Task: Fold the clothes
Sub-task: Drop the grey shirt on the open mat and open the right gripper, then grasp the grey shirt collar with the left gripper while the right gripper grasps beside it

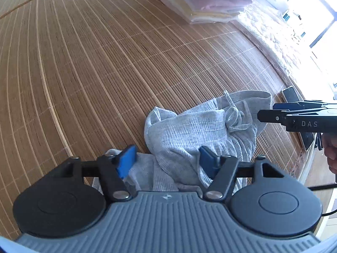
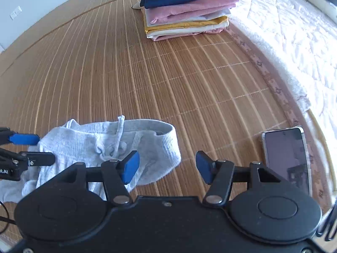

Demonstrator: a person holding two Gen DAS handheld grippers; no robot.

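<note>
Grey drawstring shorts (image 1: 195,135), crumpled on the bamboo mat (image 1: 84,73), between two spread grippers.

Lying in a loose heap near the mat's close edge, ribbed waistband (image 2: 147,126) upturned, white drawstring (image 2: 120,135) knotted and trailing over the cloth. Left gripper (image 1: 168,162) hovering low over the heap, jaws wide apart, blue pads (image 1: 126,164) either side of the fabric, gripping nothing. Right gripper (image 2: 167,166) likewise released, jaws apart over bare mat just beside the waistband, clasping nothing. Farther back on the mat, a stack of folded clothes (image 2: 187,8) in yellow, navy, pink and white. Phone (image 2: 286,160) face up near the mat's patterned border, right of the shorts. White quilt (image 2: 284,42) beyond that border.
</note>
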